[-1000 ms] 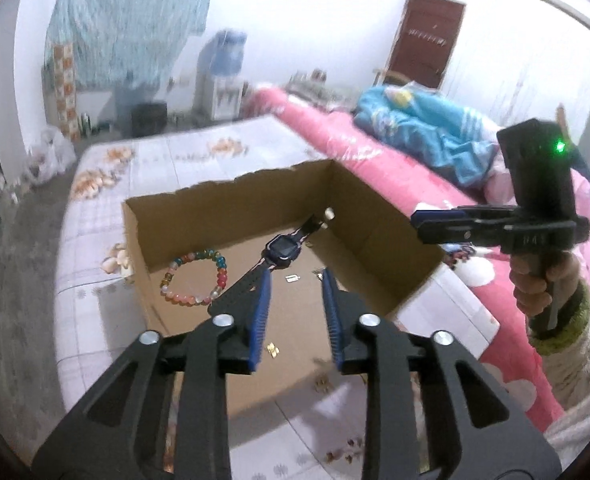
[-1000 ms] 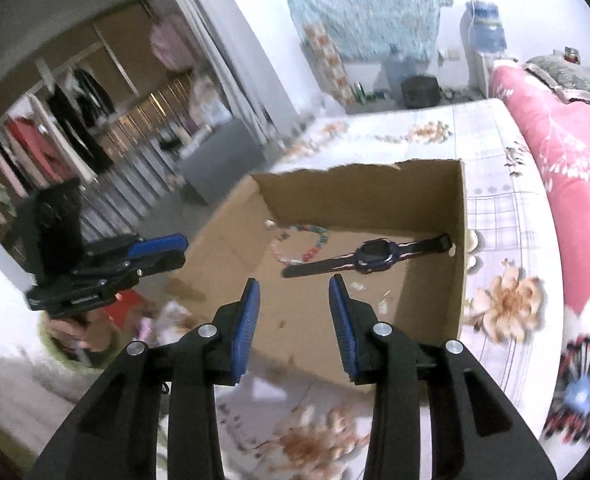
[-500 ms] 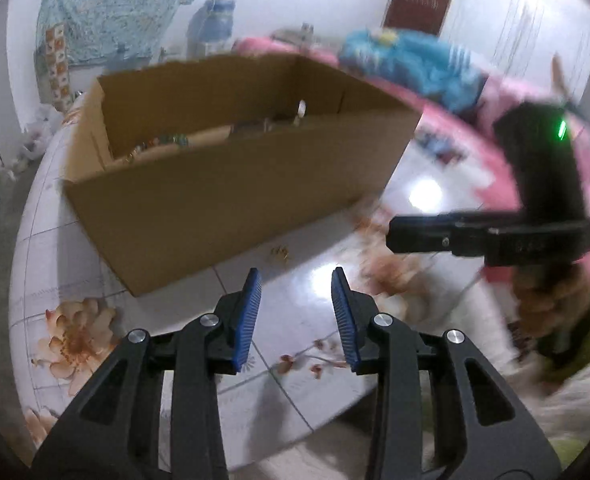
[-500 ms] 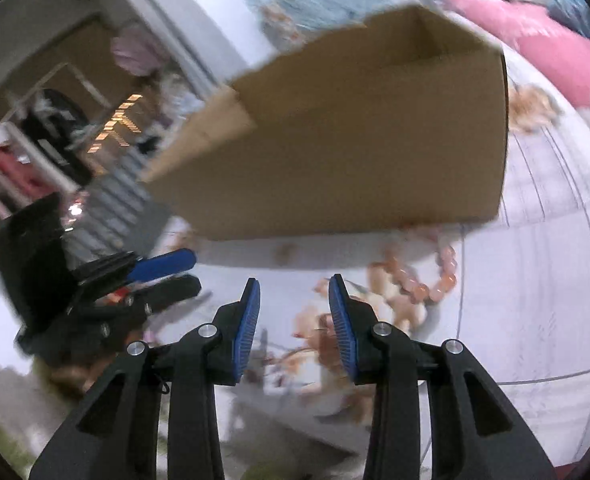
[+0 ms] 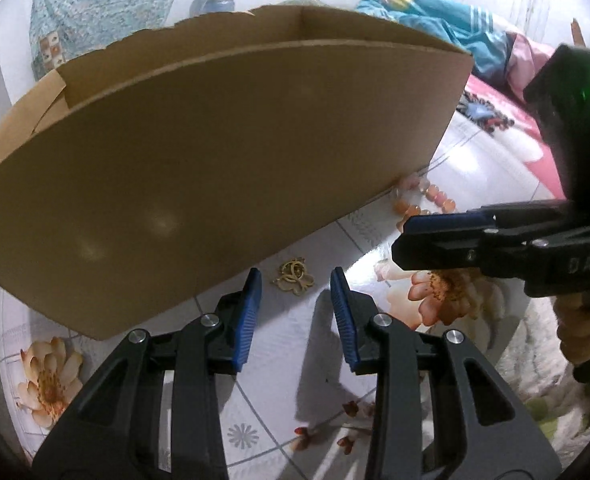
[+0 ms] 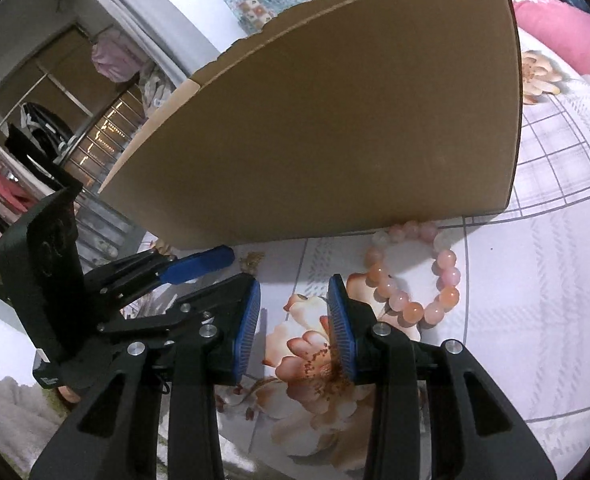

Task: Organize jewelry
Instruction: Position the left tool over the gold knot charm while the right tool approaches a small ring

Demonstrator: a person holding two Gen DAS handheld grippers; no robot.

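Note:
A brown cardboard box (image 5: 223, 152) stands on the floral sheet; its inside is hidden from this low angle. A small gold brooch (image 5: 293, 276) lies by the box's near wall, just ahead of my open, empty left gripper (image 5: 295, 280). A pink and orange bead bracelet (image 6: 415, 276) lies near the box's right corner, just right of my open, empty right gripper (image 6: 293, 292). The bracelet also shows in the left wrist view (image 5: 425, 200). The right gripper (image 5: 407, 240) appears side-on there, and the left gripper (image 6: 199, 264) in the right wrist view.
The white sheet with printed flowers (image 6: 315, 360) covers the surface. Pink bedding (image 6: 555, 20) and a blue blanket (image 5: 435, 12) lie behind the box. A clothes rack (image 6: 23, 176) stands far left.
Both grippers have dropped from above the box to low beside its near wall. The box's inside with the watch and bracelet has gone out of sight. The brooch and pink bracelet have come close.

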